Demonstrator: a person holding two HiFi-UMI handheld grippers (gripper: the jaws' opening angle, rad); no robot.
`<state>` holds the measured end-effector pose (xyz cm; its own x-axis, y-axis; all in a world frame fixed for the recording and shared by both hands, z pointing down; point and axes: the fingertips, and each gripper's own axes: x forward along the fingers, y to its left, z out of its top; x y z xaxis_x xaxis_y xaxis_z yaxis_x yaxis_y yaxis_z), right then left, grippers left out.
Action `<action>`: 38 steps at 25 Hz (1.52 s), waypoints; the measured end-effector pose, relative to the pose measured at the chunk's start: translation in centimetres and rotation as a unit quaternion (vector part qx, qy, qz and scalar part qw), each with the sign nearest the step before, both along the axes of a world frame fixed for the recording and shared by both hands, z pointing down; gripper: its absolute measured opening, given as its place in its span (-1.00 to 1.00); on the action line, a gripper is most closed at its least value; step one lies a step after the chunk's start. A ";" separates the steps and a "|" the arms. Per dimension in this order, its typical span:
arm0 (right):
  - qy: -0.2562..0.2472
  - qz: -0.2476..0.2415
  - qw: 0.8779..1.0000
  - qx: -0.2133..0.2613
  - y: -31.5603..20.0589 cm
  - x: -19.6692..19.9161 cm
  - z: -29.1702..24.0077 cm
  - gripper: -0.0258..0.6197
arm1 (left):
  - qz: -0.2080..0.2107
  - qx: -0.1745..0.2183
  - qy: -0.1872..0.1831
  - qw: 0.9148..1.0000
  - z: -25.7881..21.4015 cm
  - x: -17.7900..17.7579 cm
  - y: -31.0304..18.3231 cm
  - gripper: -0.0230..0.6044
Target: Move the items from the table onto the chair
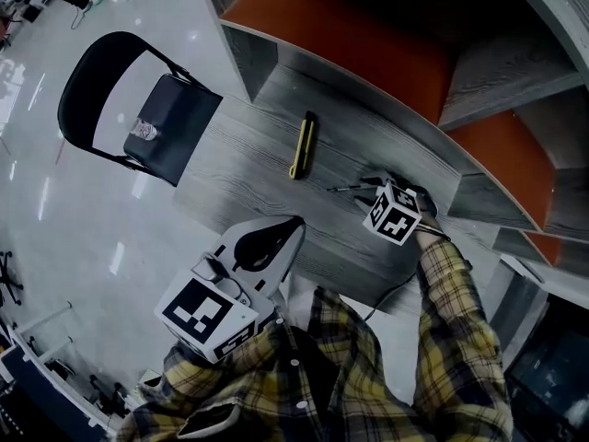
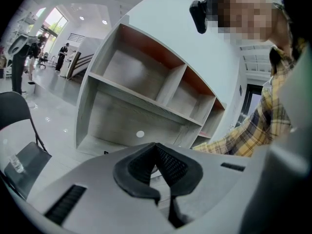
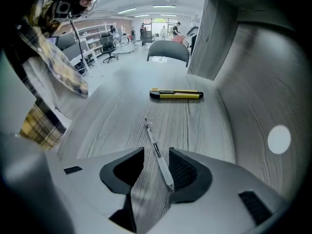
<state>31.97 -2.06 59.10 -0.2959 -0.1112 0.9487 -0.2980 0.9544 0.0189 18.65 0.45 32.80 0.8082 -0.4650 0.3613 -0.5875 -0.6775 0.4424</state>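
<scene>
As its jaws gape, the right hand-held gripper [image 3: 156, 152] straddles a pen [image 3: 151, 138].

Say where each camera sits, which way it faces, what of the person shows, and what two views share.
Head view: on the head, steeply down at the grey wooden table; plaid sleeves, left gripper, right gripper.
Left gripper view: on the left gripper, facing the grey shelf unit; shut jaws, plaid sleeve.
Right gripper view: on the right gripper, along the table; open jaws astride the slim grey pen.
Shared by head and right gripper views: pen, yellow utility knife, black folding chair.
</scene>
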 end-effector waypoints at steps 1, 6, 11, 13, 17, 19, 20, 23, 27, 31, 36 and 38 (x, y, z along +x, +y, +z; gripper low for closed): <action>0.005 -0.007 1.000 0.000 0.0 0.1 0.3 -0.43 | -0.001 -0.001 -0.001 1.000 0.2 0.0 0.1 -0.93; 0.021 -0.032 0.999 -0.017 -0.1 0.4 1.6 -0.43 | -0.004 -0.004 -0.002 1.000 0.6 0.2 0.3 -0.93; 0.040 -0.067 0.996 -0.041 0.1 0.8 2.3 -0.44 | -0.011 -0.006 -0.002 1.000 0.6 0.2 0.3 -0.93; 0.041 -0.077 0.995 -0.055 0.3 0.6 2.3 -0.50 | -0.014 -0.005 0.000 1.000 0.5 0.2 0.2 -0.93; 0.046 -0.093 0.992 -0.065 0.2 0.5 2.4 -0.60 | -0.013 -0.003 0.002 1.000 0.3 0.5 0.1 -0.93; 0.053 -0.105 0.991 -0.059 0.2 0.5 2.5 -0.70 | -0.012 -0.002 0.002 1.000 0.2 0.6 0.1 -0.93; 0.056 -0.109 0.991 -0.056 0.3 0.6 2.5 -0.73 | -0.012 -0.001 0.003 1.000 0.2 0.7 0.1 -0.93; 0.059 -0.111 0.991 -0.051 0.4 0.4 2.5 -0.75 | -0.013 0.002 0.003 1.000 -0.1 0.7 0.1 -0.93; 0.054 -0.097 0.993 -0.052 0.4 0.7 2.4 -0.75 | -0.010 0.008 0.005 1.000 -0.5 1.0 0.1 -0.93; 0.040 -0.074 0.995 -0.045 0.1 0.8 1.4 -0.75 | -0.010 0.013 0.007 1.000 -0.8 1.1 0.1 -0.93; -0.011 -0.006 1.000 -0.022 -1.0 0.5 -2.0 -0.75 | -0.010 0.024 0.012 1.000 -1.7 1.3 0.2 -0.93; -0.029 0.024 0.999 -0.008 -1.2 0.4 -3.9 -0.75 | -0.010 0.032 0.016 0.999 -2.3 1.4 0.2 -0.93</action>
